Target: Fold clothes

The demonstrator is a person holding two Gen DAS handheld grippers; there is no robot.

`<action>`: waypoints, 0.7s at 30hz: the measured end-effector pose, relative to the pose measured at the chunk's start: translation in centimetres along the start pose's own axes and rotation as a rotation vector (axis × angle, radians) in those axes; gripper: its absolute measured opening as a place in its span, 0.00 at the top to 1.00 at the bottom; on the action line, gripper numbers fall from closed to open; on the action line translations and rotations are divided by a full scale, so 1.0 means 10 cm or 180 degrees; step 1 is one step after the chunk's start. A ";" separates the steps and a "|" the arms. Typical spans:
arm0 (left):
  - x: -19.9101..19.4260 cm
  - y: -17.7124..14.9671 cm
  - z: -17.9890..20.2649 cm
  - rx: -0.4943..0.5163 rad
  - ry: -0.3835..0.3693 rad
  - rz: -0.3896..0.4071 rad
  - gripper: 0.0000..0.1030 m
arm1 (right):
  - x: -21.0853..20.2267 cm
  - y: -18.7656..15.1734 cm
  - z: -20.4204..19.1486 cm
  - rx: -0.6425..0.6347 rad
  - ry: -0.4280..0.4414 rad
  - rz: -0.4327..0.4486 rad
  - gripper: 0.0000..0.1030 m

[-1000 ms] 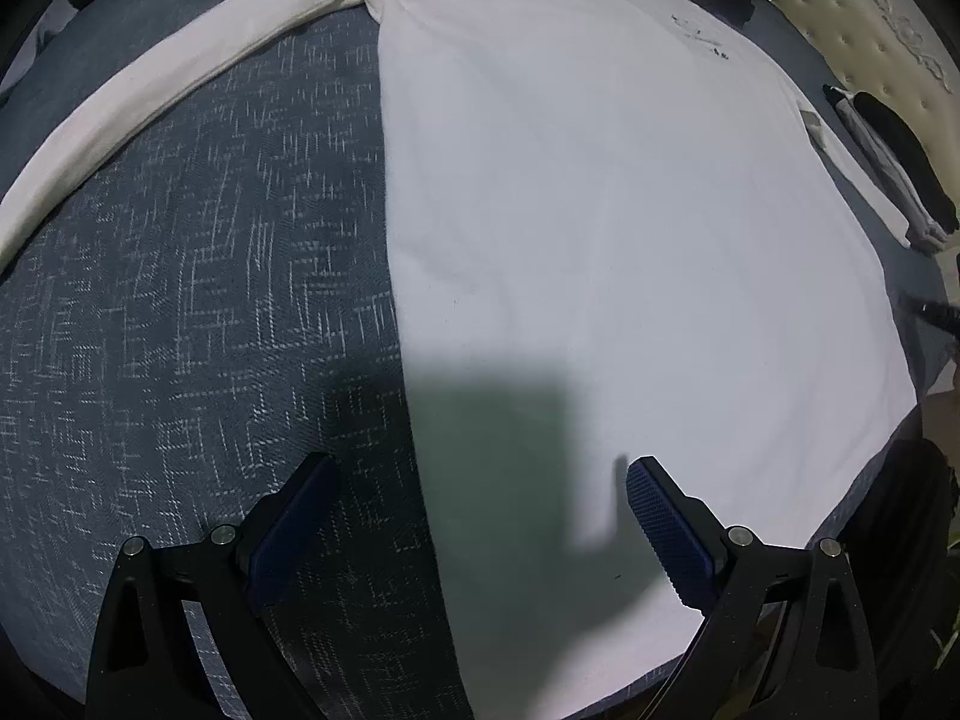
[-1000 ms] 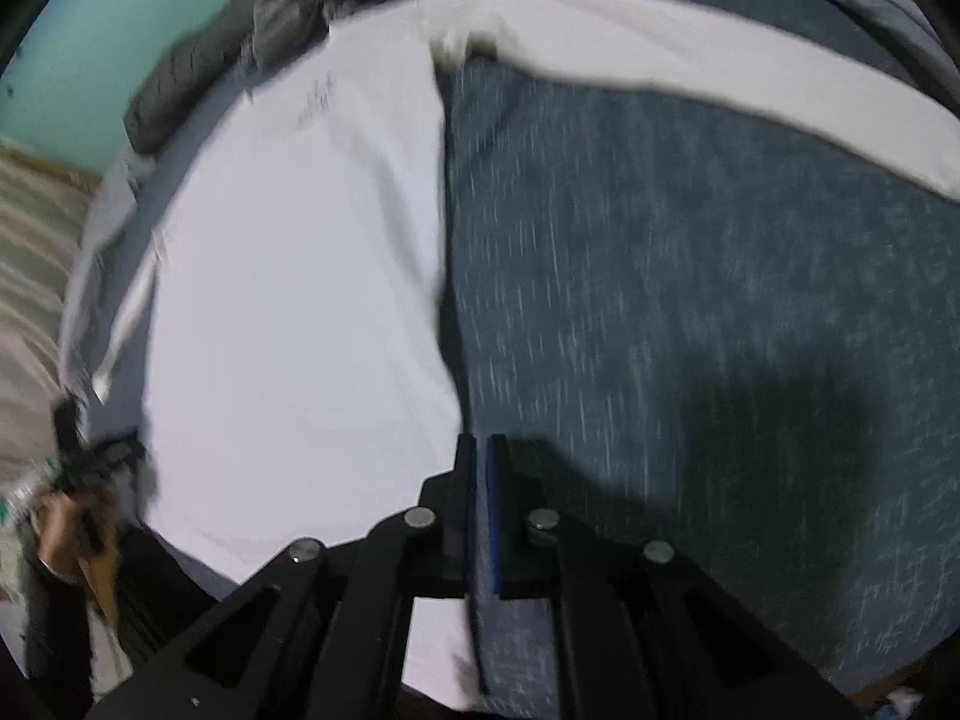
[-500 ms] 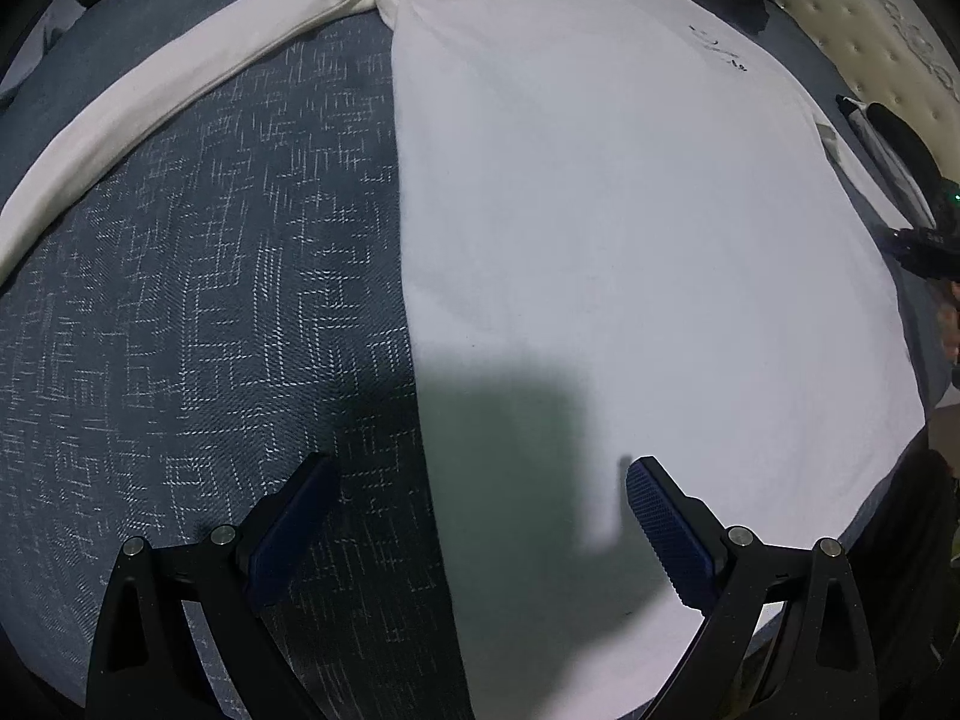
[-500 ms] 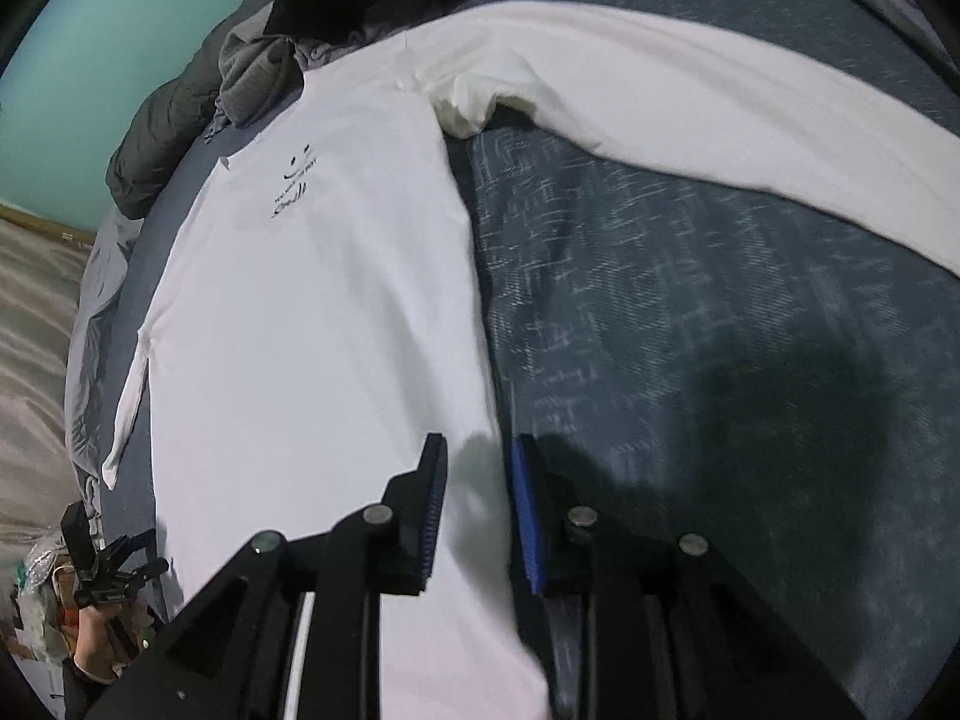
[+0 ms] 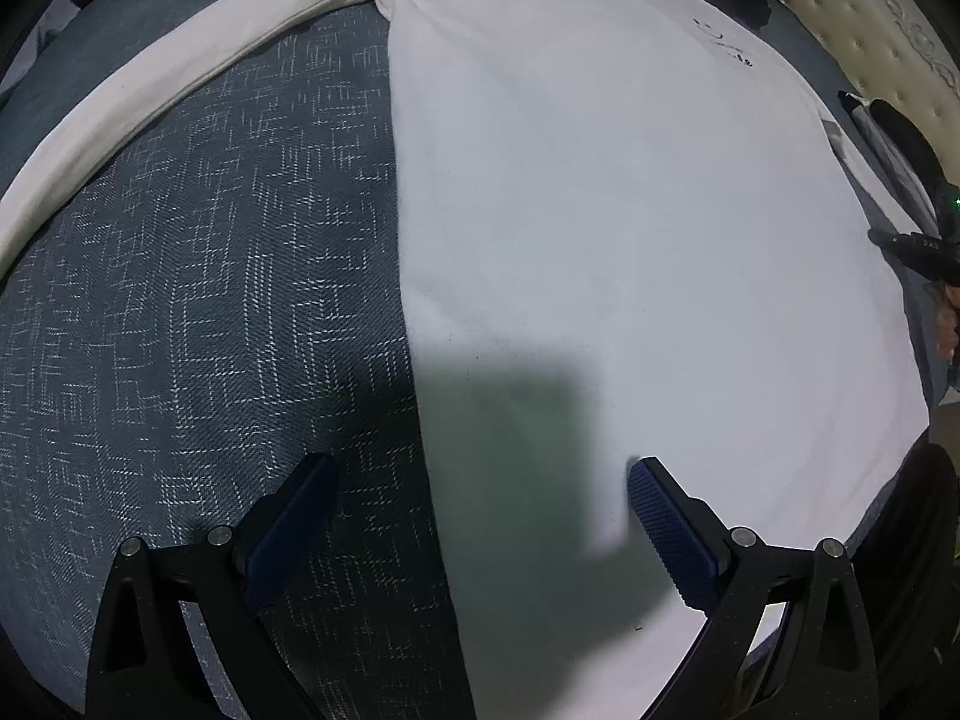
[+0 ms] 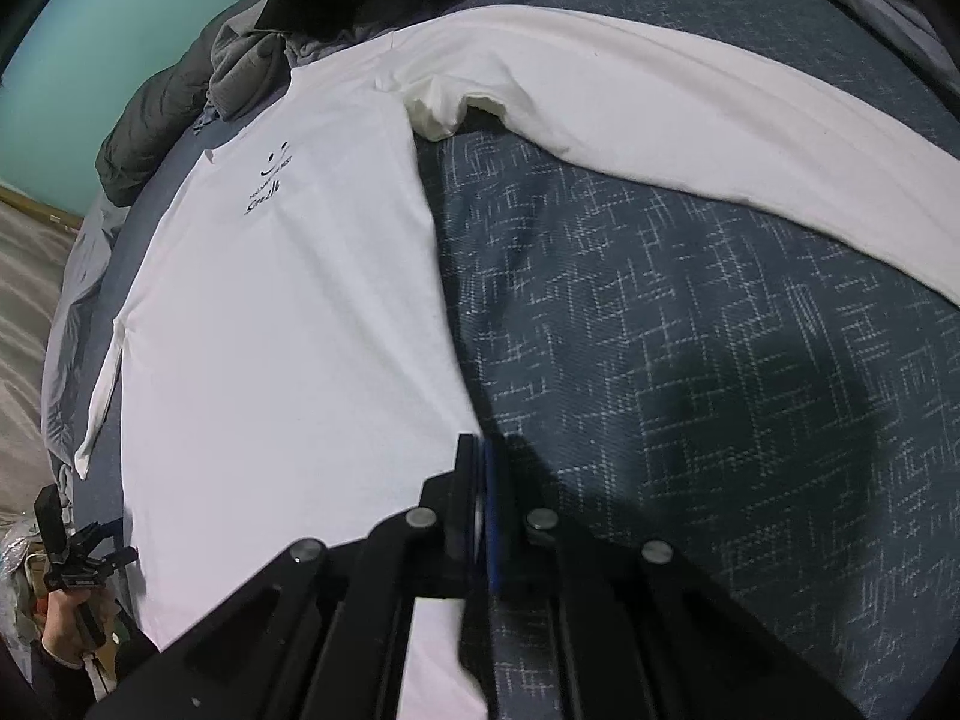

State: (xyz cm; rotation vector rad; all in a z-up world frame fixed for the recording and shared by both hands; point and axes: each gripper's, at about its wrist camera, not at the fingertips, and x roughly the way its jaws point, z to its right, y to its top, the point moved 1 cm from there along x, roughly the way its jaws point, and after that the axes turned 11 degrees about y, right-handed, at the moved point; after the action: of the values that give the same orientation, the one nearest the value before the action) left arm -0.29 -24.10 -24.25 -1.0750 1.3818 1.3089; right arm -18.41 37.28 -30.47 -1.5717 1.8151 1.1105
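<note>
A white long-sleeve shirt (image 5: 600,210) with small black print on the chest lies flat on a dark blue patterned bedspread (image 5: 210,300). One sleeve (image 5: 180,90) stretches out to the left. My left gripper (image 5: 483,471) hovers open over the shirt's side edge near the hem, with nothing between its fingers. In the right wrist view the shirt (image 6: 288,312) fills the left half and its other sleeve (image 6: 720,102) runs off to the right. My right gripper (image 6: 480,450) is shut right on the shirt's side edge, which sits between its pads.
Dark grey and black clothes (image 6: 180,96) are piled beyond the collar, against a teal wall (image 6: 120,18). A tufted beige surface (image 5: 870,30) and dark folded items (image 5: 894,138) lie at the far right. A hand (image 6: 66,630) holds the other gripper at the bed's edge.
My right gripper stood slightly open astride the shirt's side edge half a second ago and has now shut on it. My left gripper stays open and has barely moved.
</note>
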 end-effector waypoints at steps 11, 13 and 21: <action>-0.32 0.06 -0.47 -0.0213 -0.0046 0.0257 0.03 | -0.25 -0.04 -0.03 0.0057 -0.0044 0.0180 0.97; -0.39 0.09 -0.60 -0.0260 -0.0003 0.0325 0.03 | -0.30 -0.06 -0.05 0.0052 -0.0036 0.0210 0.97; -0.28 0.16 -1.10 -0.0462 0.0206 0.0341 0.03 | -0.33 -0.14 -0.14 0.0012 -0.0006 0.0209 0.97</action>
State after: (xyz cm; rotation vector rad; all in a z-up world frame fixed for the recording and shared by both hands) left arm -1.89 -34.97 -21.09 -1.1627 1.4263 1.4825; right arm -16.11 37.97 -27.46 -1.5180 1.8788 1.1369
